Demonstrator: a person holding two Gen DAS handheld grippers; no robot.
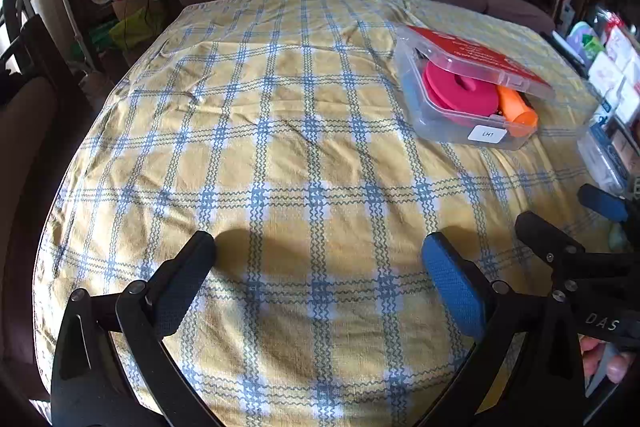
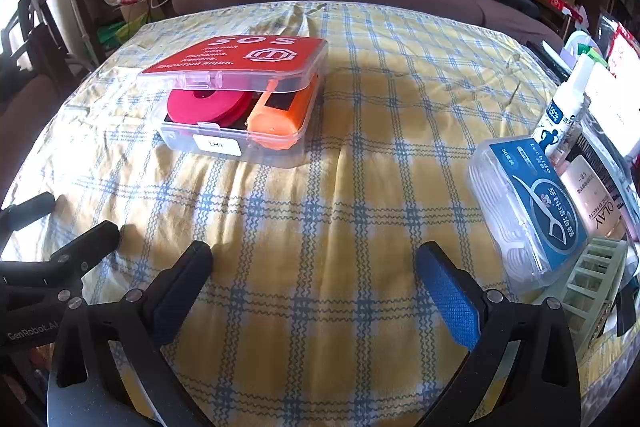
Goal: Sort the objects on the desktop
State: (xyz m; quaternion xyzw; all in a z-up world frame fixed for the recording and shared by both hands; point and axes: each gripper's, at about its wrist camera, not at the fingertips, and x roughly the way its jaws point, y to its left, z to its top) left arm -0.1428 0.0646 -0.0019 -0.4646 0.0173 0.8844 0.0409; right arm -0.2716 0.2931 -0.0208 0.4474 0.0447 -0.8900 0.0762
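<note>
Plastic box [image 2: 236, 115] apart; both jaws wide, empty.

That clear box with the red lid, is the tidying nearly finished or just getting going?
Partly done, it seems: the clear box already holds a pink spool and an orange tube, lid ajar. Nothing is in hand; the left gripper and right gripper are open and empty. The floss box and bottles look unsorted.

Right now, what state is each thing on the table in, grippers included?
Clear plastic box: red lid ajar, propped on contents.
Pink spool: inside box, lying flat.
Orange tube: inside box, on its side.
Dental floss pick box: closed, tilted.
White spray bottle: capped, leaning.
Left gripper: open, empty.
Right gripper: open, empty.
</note>
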